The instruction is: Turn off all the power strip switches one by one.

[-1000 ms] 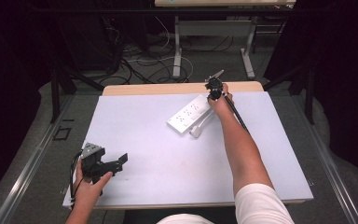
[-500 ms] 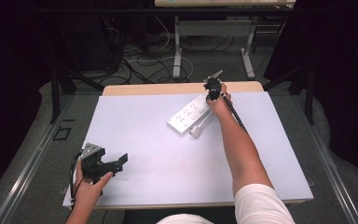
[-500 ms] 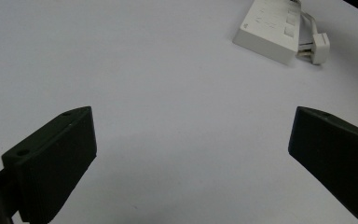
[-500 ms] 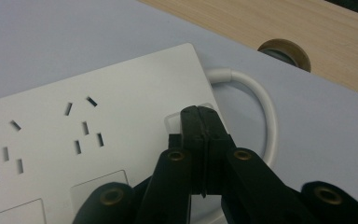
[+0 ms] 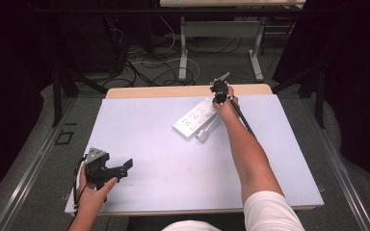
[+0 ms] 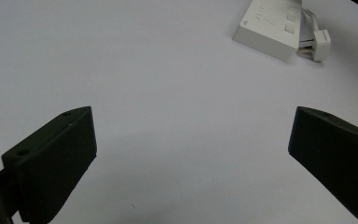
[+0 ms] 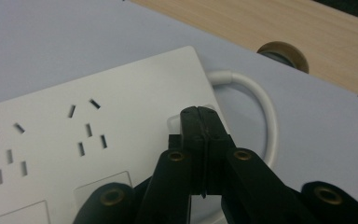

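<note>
- Power strip (image 5: 196, 118): white, rigid plastic, lying flat and slantwise on the far right part of the white table (image 5: 154, 144), near the wooden far edge (image 7: 270, 28).
- Handling, as a judgement: light to moderate in weight, stiff shell, smooth and likely slippery under hard pads; not fragile, yet prone to sliding on the table if pushed sideways.
- Cord (image 7: 261, 107): white, thick, looped beside the strip's end; springy rather than limp, likely to drag the strip when pulled. Plug (image 5: 203, 136) resting just beside the strip on the near side.
- Best hold, as a judgement: across the narrow width of the body, away from the sockets; cord not recommended as a grip point.
- Right gripper (image 7: 200, 116): jaws fully closed, pad to pad, nothing between them; tips set down on the raised rocker switch (image 7: 177, 125) at the cord end of the strip, apparently for pressing.
- Left gripper (image 5: 118, 169): jaws wide apart, empty, low above bare table at the near left corner, well apart from the strip.
- Markings: no brand, label or legible writing on the strip; socket slots in groups on the top face, plus flat square panels (image 7: 103, 179) along one edge.
</note>
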